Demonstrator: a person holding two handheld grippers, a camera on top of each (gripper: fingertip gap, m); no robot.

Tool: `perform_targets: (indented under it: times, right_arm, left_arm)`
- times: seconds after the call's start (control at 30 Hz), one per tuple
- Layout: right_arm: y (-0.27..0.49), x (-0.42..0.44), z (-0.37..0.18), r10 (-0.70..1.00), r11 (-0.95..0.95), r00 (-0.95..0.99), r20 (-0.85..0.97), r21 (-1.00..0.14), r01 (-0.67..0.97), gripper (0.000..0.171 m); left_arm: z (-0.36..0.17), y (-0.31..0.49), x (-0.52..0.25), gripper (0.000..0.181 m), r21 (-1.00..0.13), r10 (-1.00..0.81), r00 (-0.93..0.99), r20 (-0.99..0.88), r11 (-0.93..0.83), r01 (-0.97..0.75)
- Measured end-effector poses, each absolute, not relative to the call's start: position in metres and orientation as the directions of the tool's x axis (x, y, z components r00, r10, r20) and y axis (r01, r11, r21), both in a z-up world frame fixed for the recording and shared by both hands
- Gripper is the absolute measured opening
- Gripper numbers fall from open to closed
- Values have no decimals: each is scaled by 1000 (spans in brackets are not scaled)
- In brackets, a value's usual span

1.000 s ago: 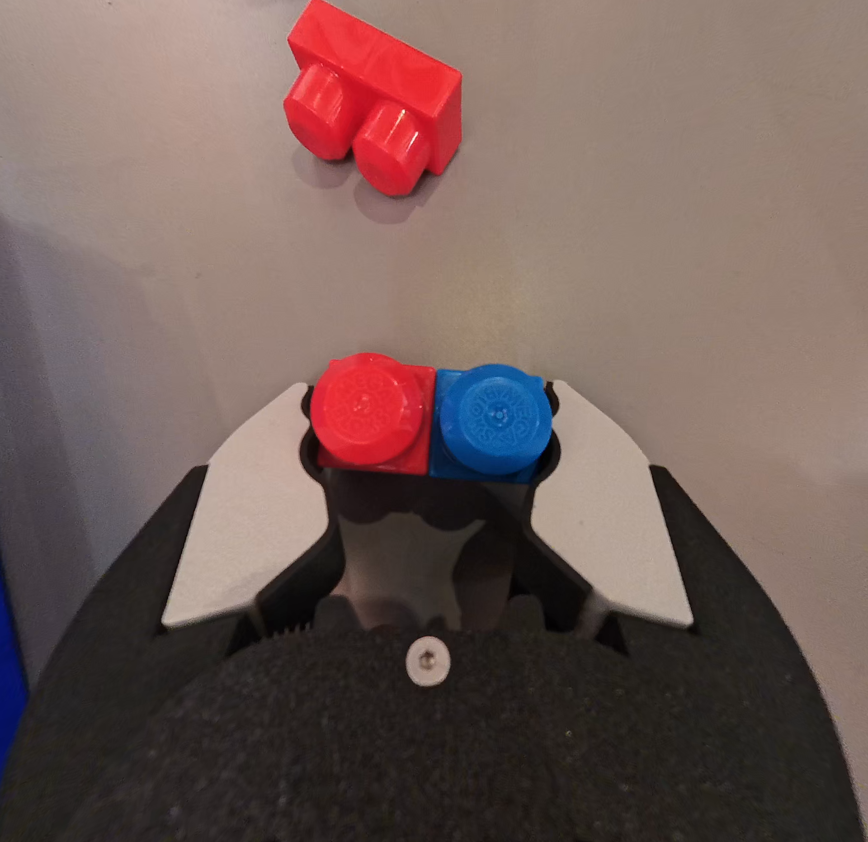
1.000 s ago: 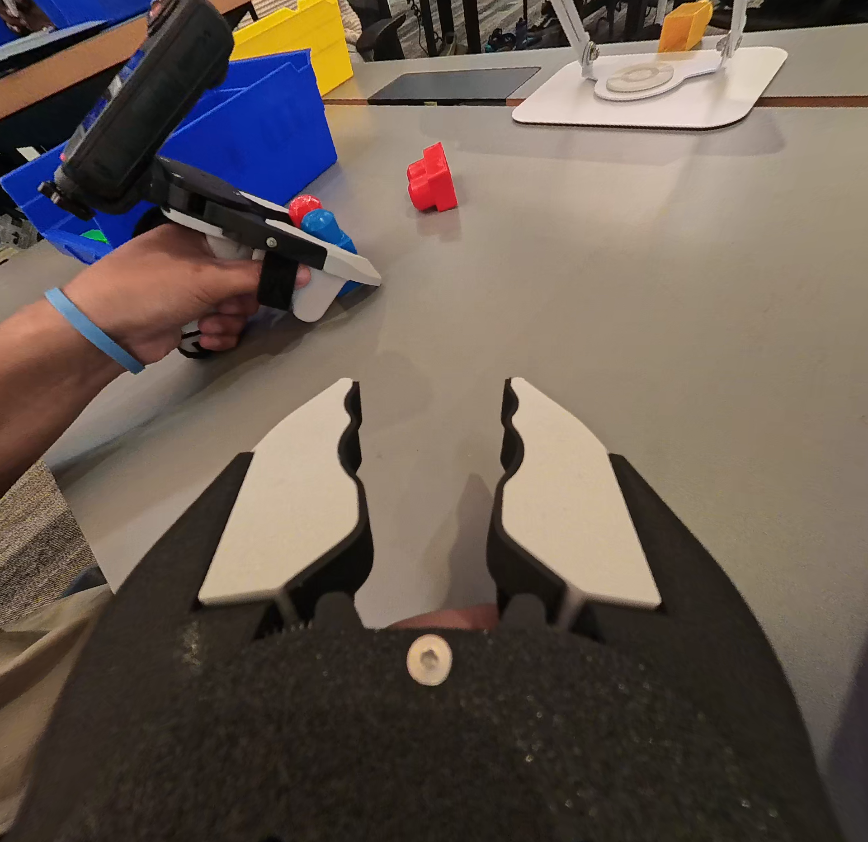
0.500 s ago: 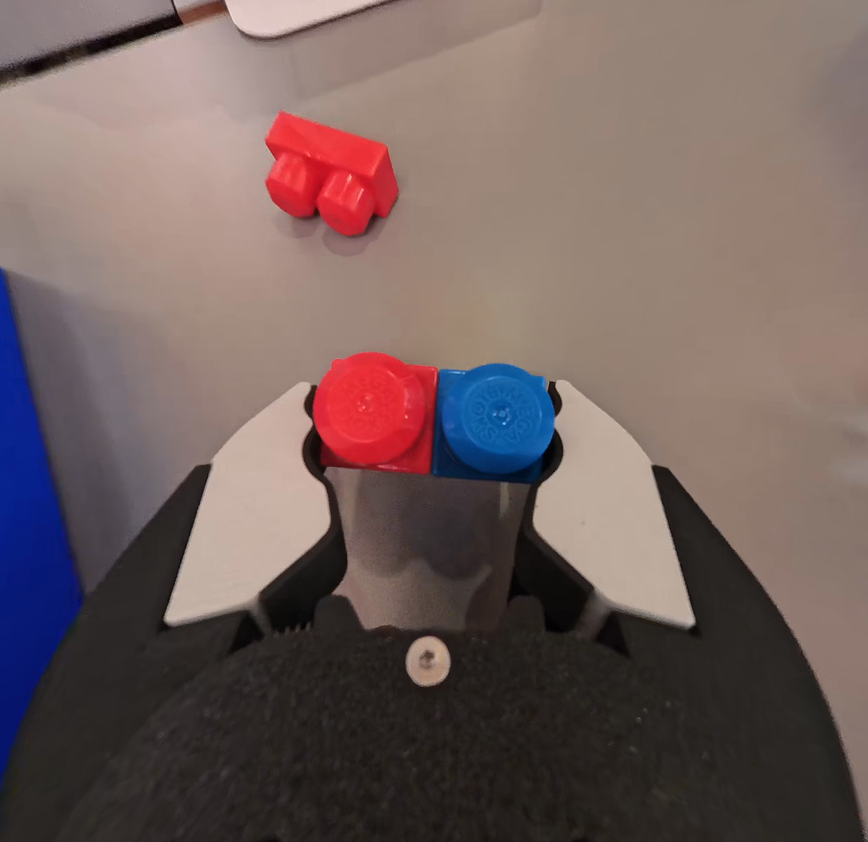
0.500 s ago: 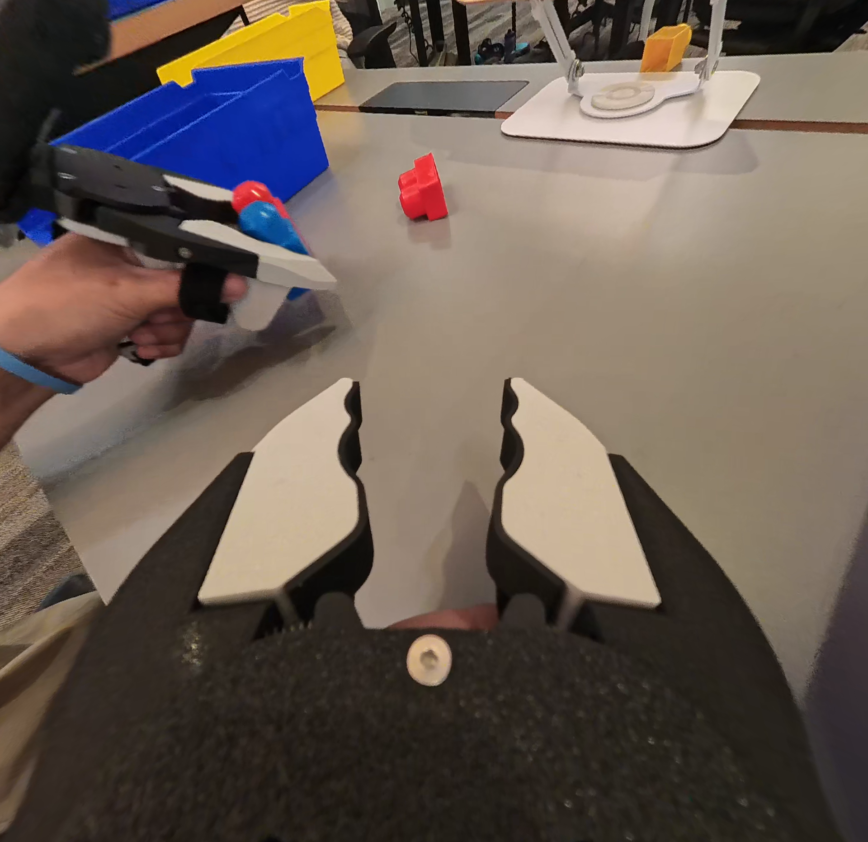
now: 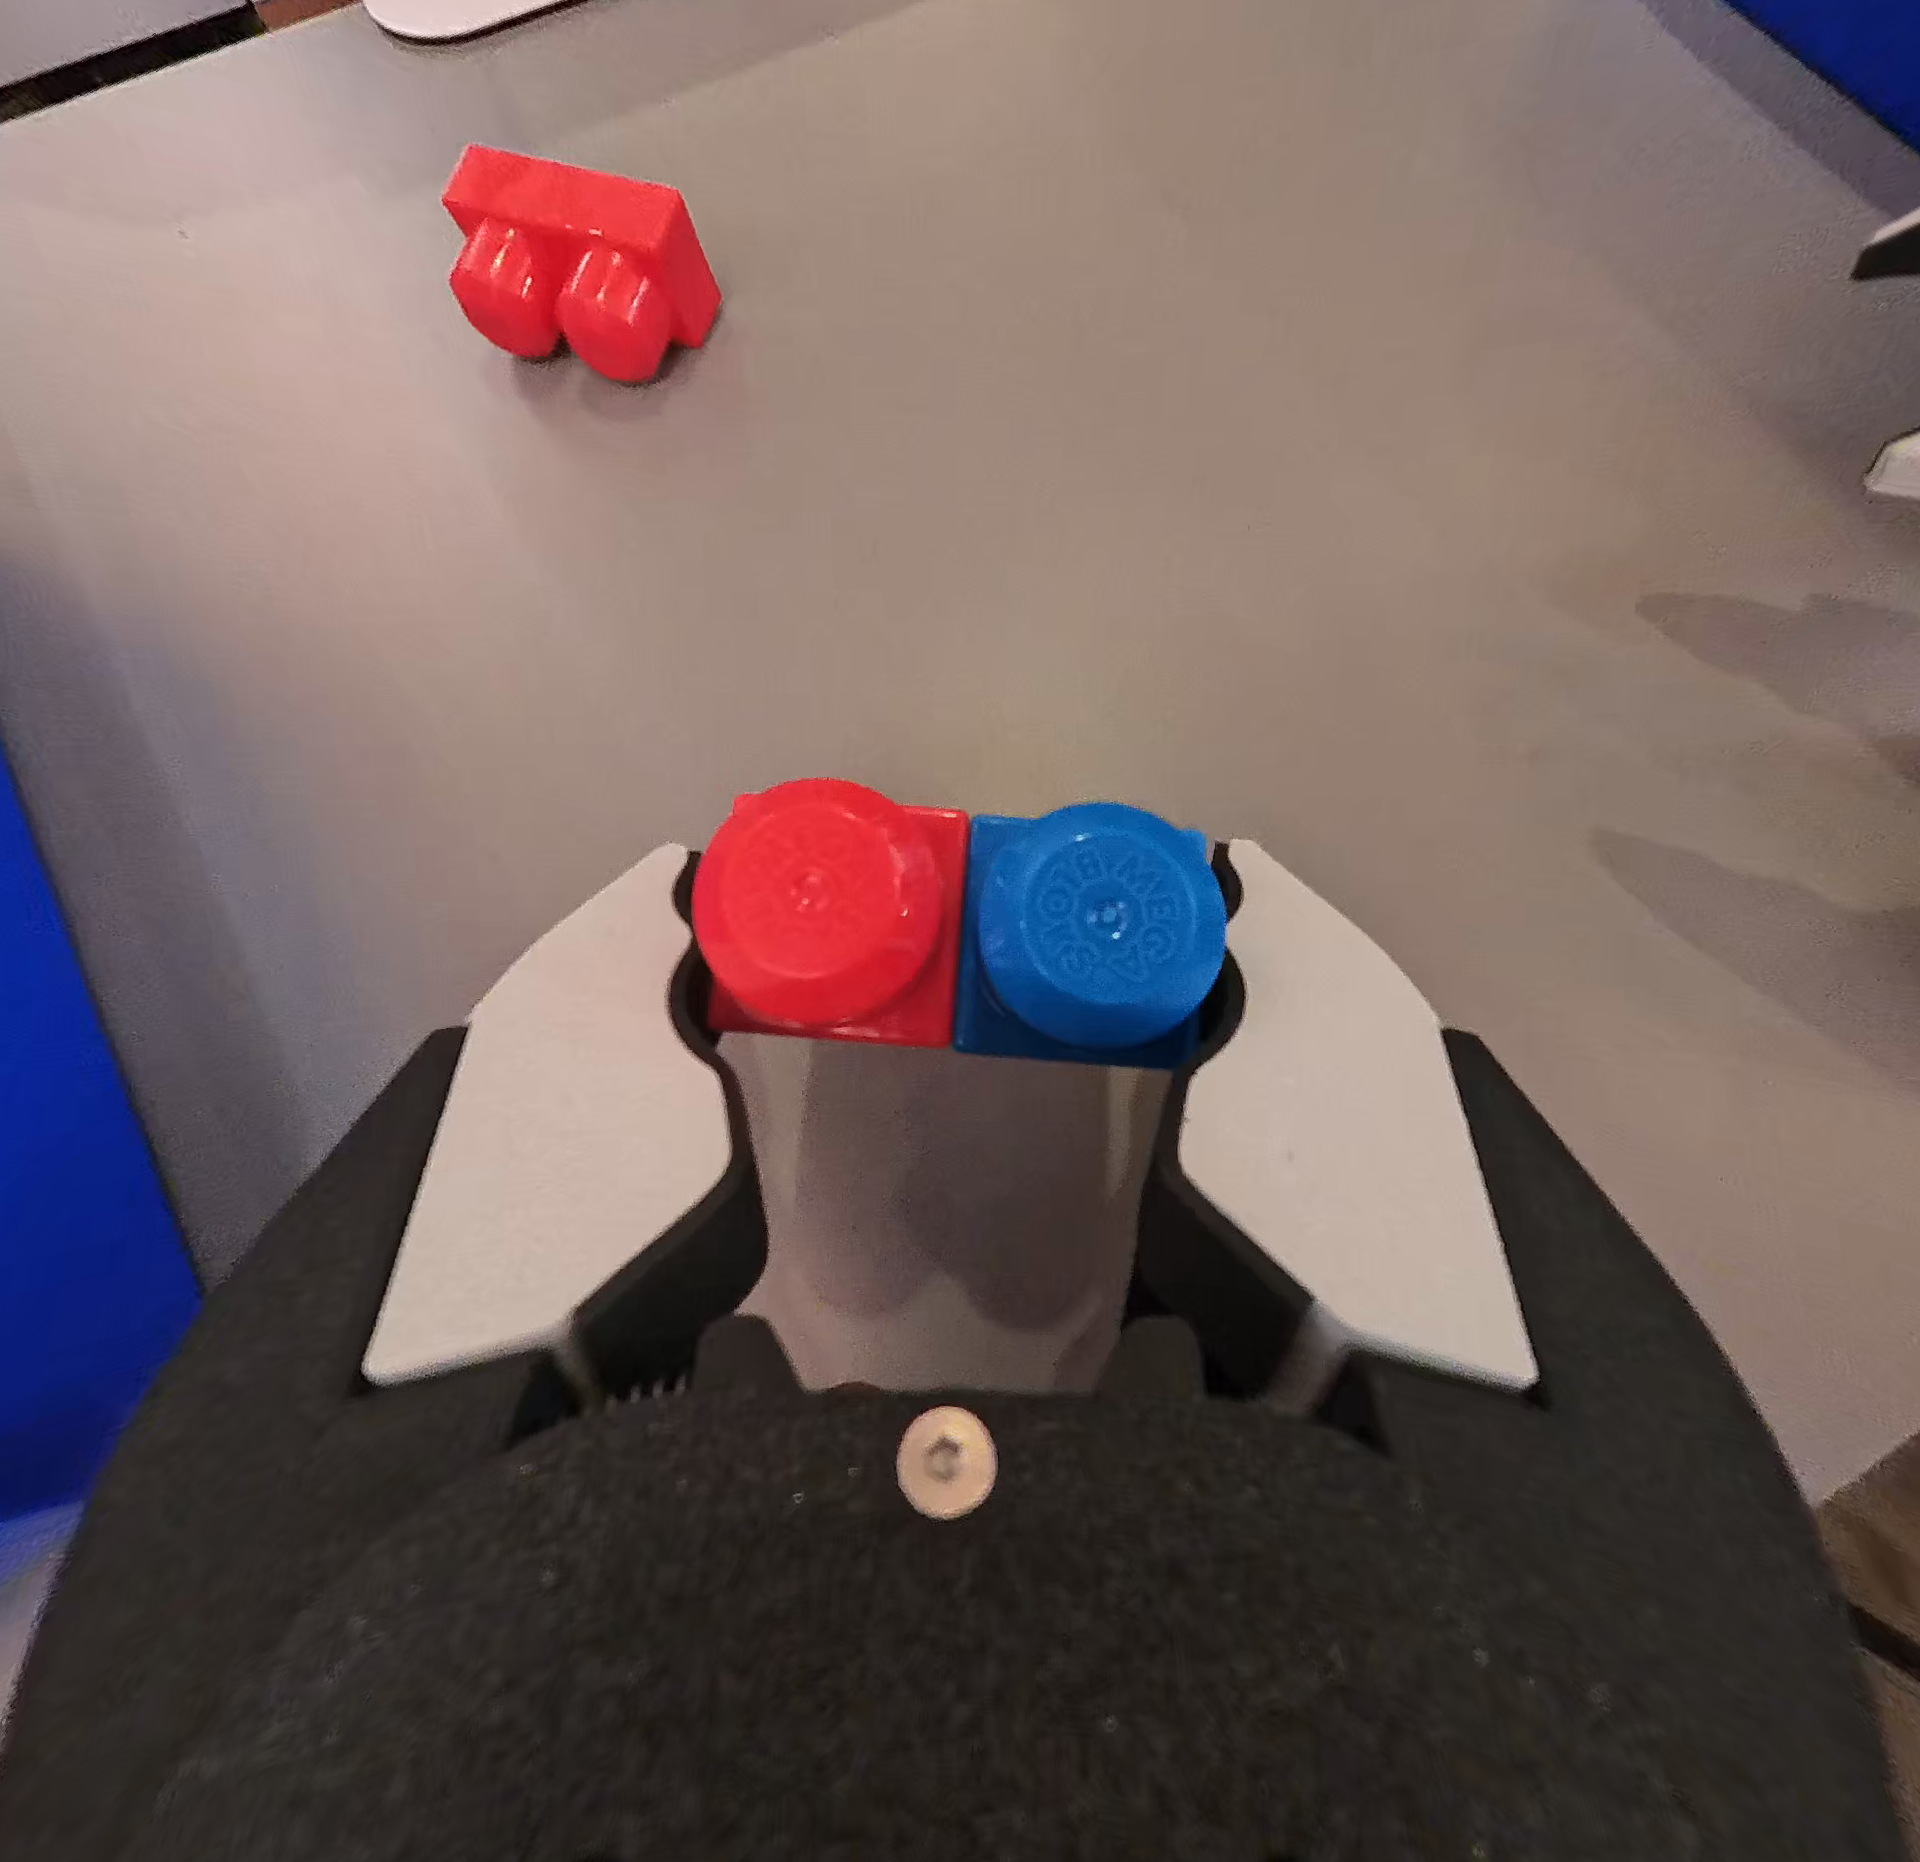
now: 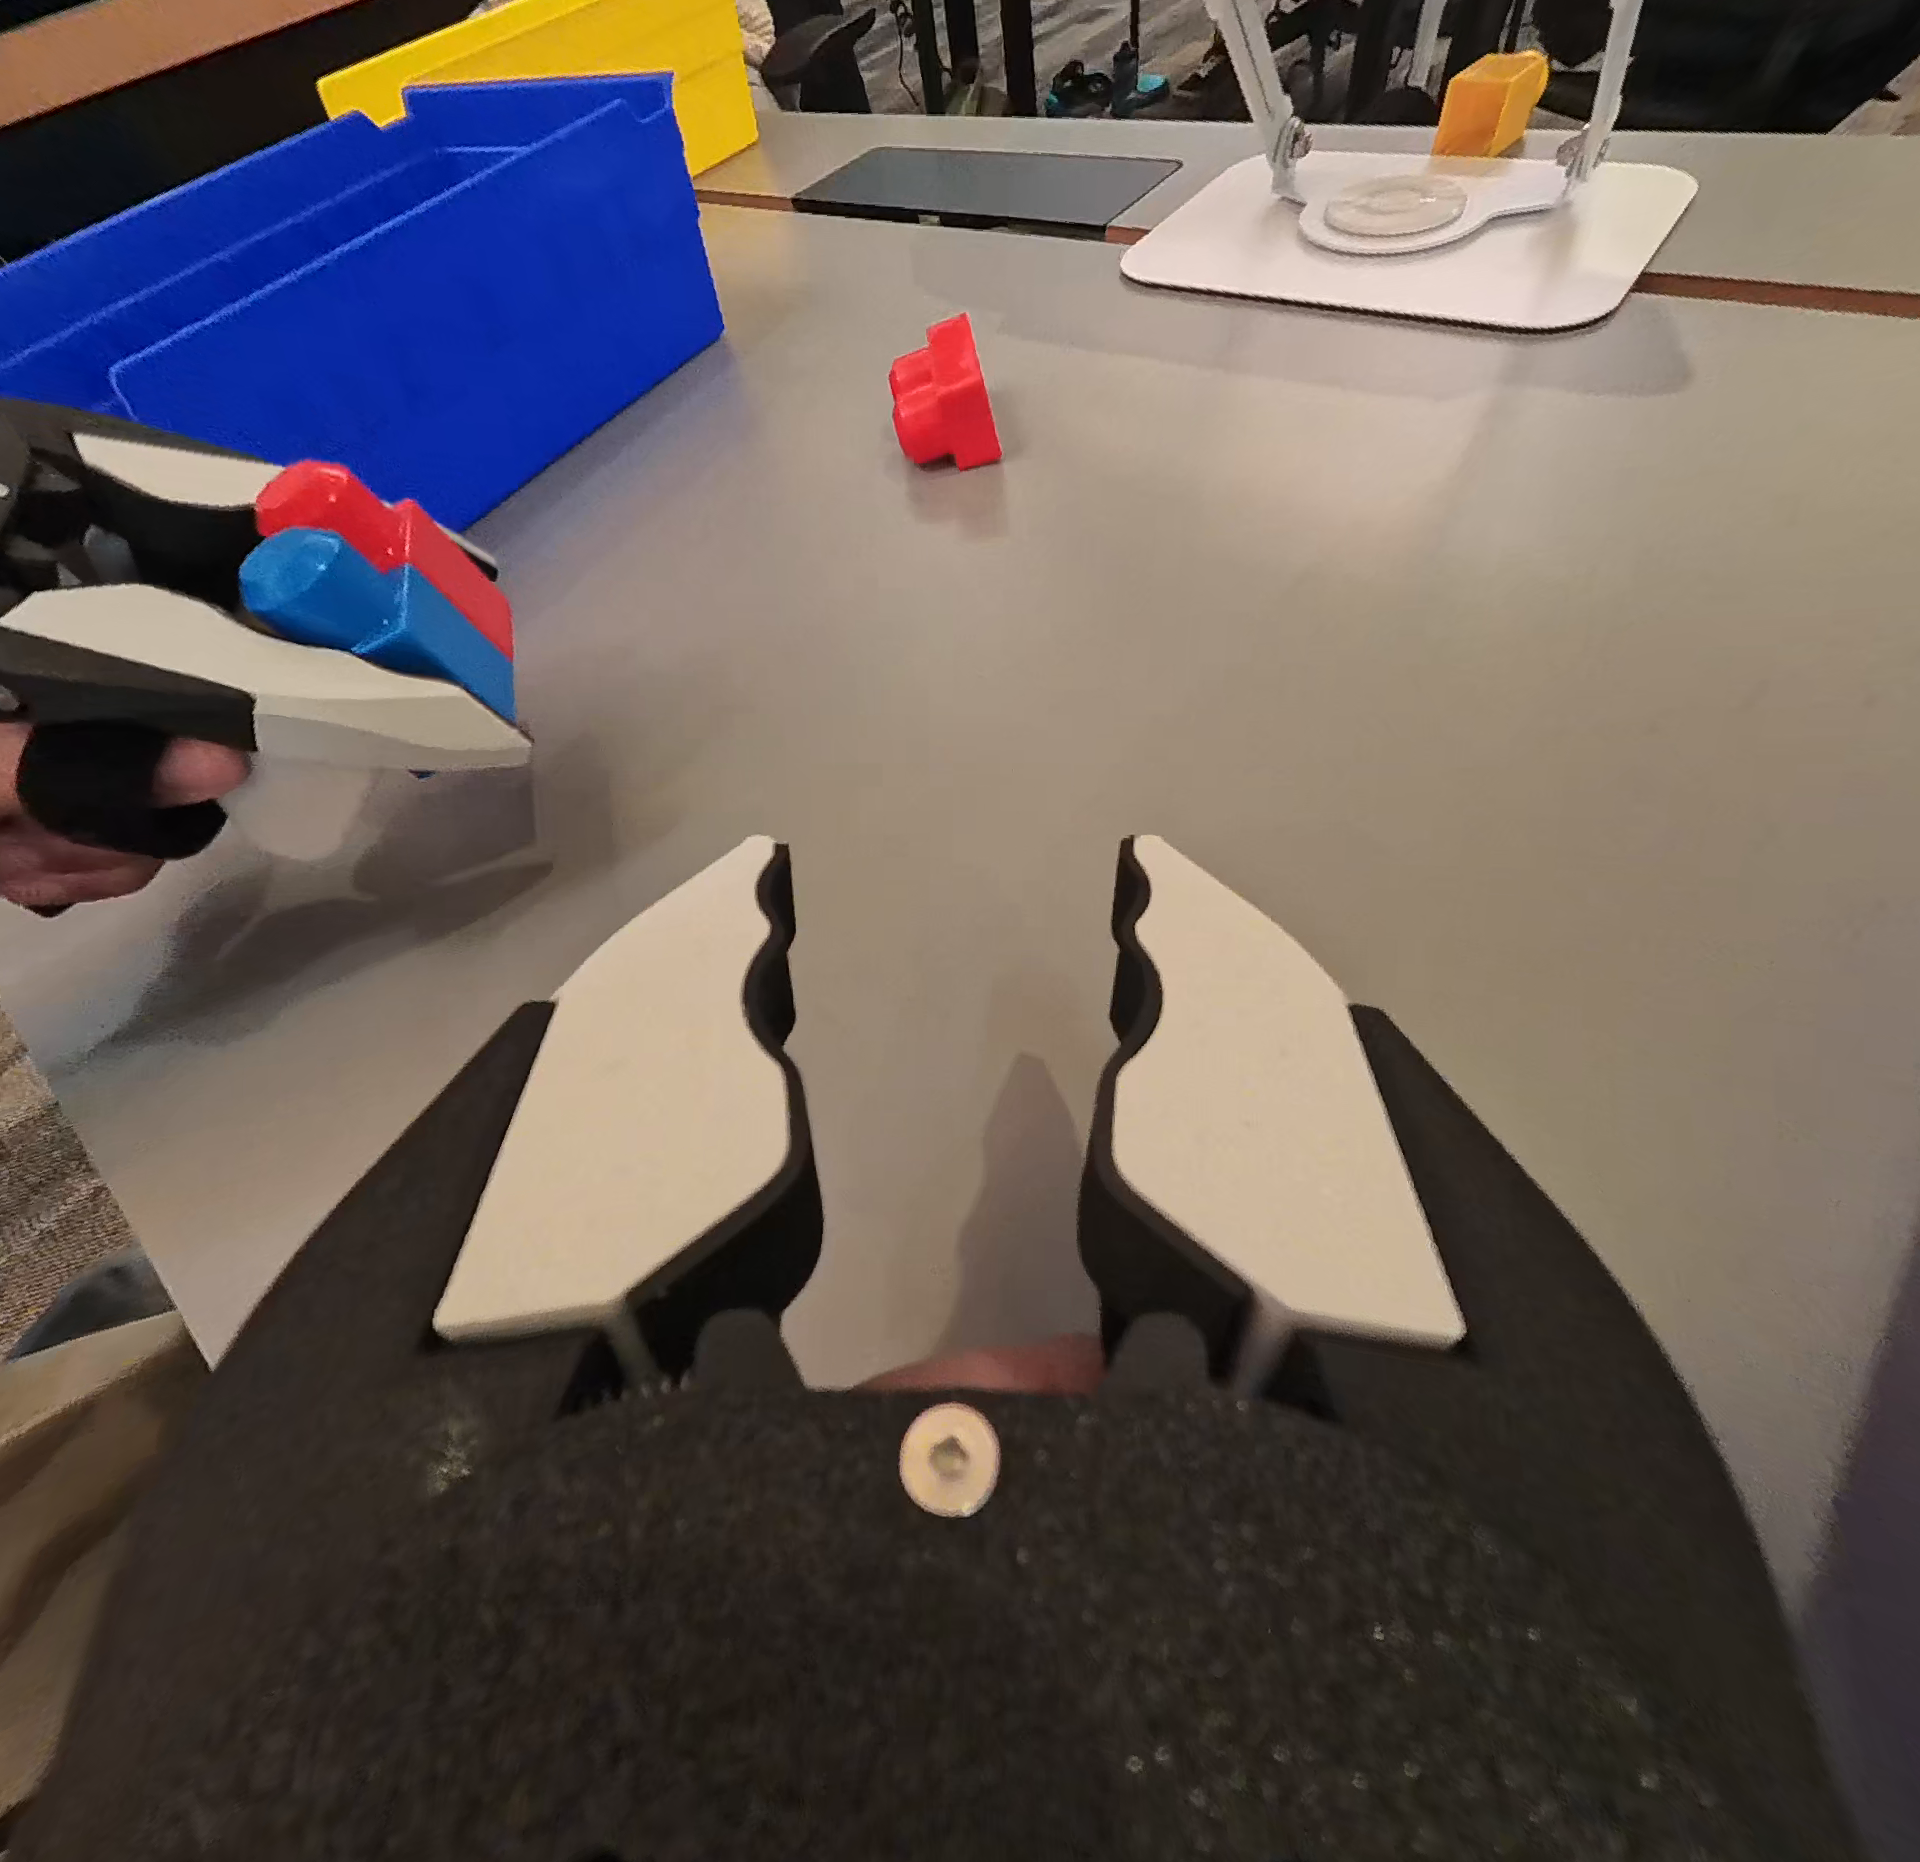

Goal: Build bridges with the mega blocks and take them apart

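A red single-stud block [image 5: 831,919] and a blue single-stud block [image 5: 1091,929] sit side by side, pinched in the left gripper [image 5: 956,929] above the grey bench [image 5: 1143,462]. A red two-stud block [image 5: 582,254] lies tipped over farther off. The right gripper [image 6: 951,939] hangs spread and empty, near a blue bin [image 6: 416,306].

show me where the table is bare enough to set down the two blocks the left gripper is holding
Bare grey table runs from the lone red block to the open right gripper, and right of both. Crowded: the left edge by the blue bin; the back by the white stand base.
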State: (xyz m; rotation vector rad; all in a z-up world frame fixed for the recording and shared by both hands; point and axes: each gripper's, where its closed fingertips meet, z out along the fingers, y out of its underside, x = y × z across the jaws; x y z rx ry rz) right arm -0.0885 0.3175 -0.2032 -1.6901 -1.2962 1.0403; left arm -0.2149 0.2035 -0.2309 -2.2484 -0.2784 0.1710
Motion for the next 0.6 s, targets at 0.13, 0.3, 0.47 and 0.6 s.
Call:
perform_targets:
  times: [0.13, 0.3, 0.47, 0.6]
  right_arm:
    - [316, -92, -202, 977, -192, 162, -141, -912, 364, 59]
    - [324, -127, -192, 988, -117, 139, -66, -911, 395, 59]
    - [337, -213, -191, 985, 139, 17, 172, -848, 512, 63]
    - [342, -282, -215, 968, 242, -100, 228, -766, 595, 70]
  left_arm:
    - [-229, 200, -215, 89, -780, 256, 967, -10, -607, 153]
    - [-225, 196, -225, 89, -786, 258, 966, 4, -597, 162]
    - [-229, 189, -235, 89, -782, 264, 965, 14, -598, 175]
    - [-233, 183, -235, 89, -779, 258, 966, 25, -601, 181]
